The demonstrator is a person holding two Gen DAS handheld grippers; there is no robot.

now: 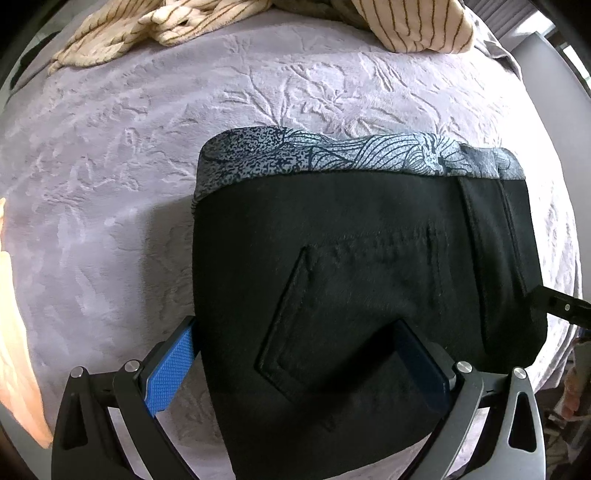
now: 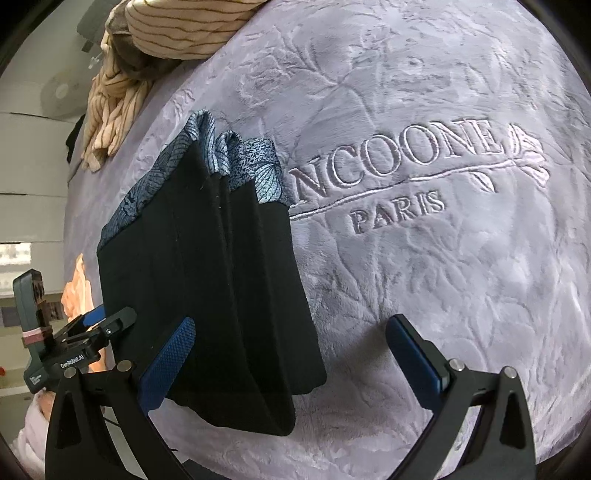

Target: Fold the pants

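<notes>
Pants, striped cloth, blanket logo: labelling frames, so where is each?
Pants (image 1: 351,258): left wrist view, black back panel.
Striped cloth (image 1: 417,22): left wrist view, its hanging fold.
Logo (image 2: 399,158): right wrist view, stitched letters.

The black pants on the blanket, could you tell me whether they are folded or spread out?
Folded: the black pants lie as a compact stacked rectangle on the blanket, layered edges showing in the right wrist view.

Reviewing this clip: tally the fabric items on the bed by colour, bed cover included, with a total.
Black with blue-grey patterned lining: 1, the folded pants
Lavender: 1, the embossed blanket covering the bed
Cream with brown stripes: 1 heap, the striped fabric; separate pieces cannot be told apart
Peach: 1, the cloth at the bed's edge
Total: 4
</notes>
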